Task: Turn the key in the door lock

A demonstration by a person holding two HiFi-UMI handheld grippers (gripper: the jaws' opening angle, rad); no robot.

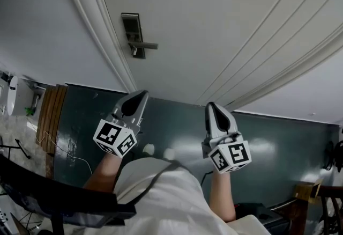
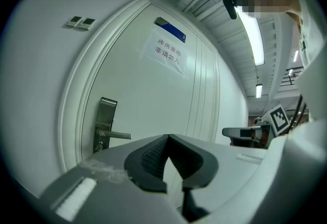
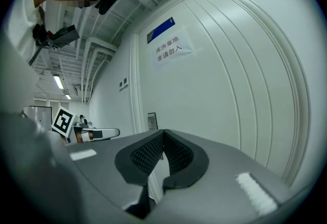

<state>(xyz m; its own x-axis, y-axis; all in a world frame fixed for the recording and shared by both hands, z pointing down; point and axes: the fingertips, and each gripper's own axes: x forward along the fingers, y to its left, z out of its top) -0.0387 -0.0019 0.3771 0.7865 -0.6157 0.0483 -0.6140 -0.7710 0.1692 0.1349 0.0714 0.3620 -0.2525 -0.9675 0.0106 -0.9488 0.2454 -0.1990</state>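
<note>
Hovering before the white door (image 1: 214,14), left claw (image 1: 141,94) and right claw (image 1: 211,106) are both pinched closed, empty. Door lock (image 1: 132,32) sits far left, well apart from them.

Two small switch plates (image 2: 80,22) sit side by side on the white wall (image 1: 48,41), just beyond the upper left corner of the door frame. High on the door (image 2: 153,100), near its top edge, a white paper notice (image 2: 164,54) with printed characters hangs right under a blue nameplate (image 2: 170,29). A long ceiling light (image 2: 253,31) glows overhead. The floor (image 1: 278,142) is dark green. At its left edge a brown slatted wooden piece (image 1: 51,110) stands by the wall, and a thin white cable (image 1: 69,156) trails across the floor beside it.
</note>
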